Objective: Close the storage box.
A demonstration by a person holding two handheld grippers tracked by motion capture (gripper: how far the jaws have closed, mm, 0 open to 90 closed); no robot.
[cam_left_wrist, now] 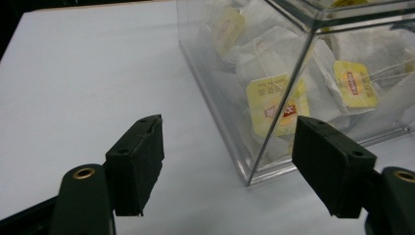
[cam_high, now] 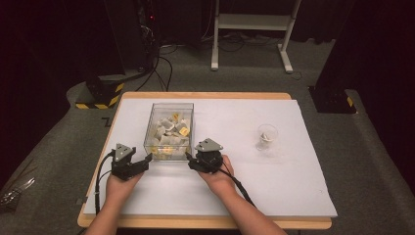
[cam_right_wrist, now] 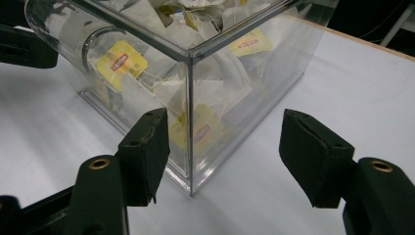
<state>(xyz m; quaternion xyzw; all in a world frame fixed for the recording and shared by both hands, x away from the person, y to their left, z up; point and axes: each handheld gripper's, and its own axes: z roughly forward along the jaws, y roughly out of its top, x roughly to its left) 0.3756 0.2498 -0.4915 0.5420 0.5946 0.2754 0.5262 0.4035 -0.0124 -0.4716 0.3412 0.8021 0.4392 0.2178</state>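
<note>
A clear plastic box (cam_high: 169,128) full of tea bags (cam_high: 172,128) with yellow tags stands on the white table top. My left gripper (cam_high: 143,163) sits just off the box's near left corner, and my right gripper (cam_high: 194,162) off its near right corner. In the left gripper view the gripper (cam_left_wrist: 229,147) is open and the box (cam_left_wrist: 274,73) has its near corner edge between the black jaws, untouched. In the right gripper view the gripper (cam_right_wrist: 225,134) is open too, and a corner of the box (cam_right_wrist: 191,93) stands between its jaws without contact.
A small clear plastic cup (cam_high: 266,137) with something pale inside stands to the right on the white sheet (cam_high: 293,166). The wooden table edge (cam_high: 205,223) runs along the front. Beyond the table are a white desk frame (cam_high: 252,29) and floor cables.
</note>
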